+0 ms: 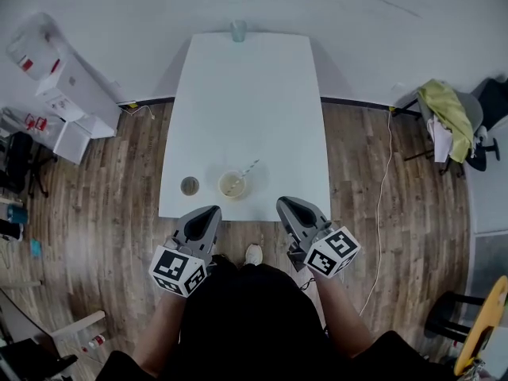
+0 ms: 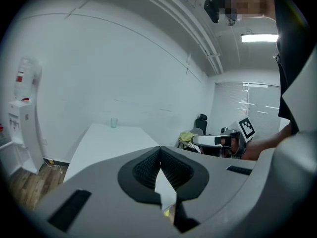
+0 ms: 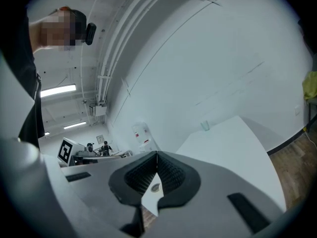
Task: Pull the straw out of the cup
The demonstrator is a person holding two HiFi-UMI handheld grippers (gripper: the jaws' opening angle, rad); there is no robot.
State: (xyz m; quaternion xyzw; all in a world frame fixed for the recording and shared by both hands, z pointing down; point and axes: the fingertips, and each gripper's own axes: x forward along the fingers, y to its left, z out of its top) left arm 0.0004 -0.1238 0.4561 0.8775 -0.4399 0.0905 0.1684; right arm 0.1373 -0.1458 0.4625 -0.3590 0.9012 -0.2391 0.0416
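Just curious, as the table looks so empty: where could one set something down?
The white table is bare from the glass at its far edge down to the cup with the straw near the front; the front right corner is free too. Crowded only front left: cup beside a small round container.

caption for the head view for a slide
Left tongs and right tongs, both shut, hover short of the cup holding a straw.
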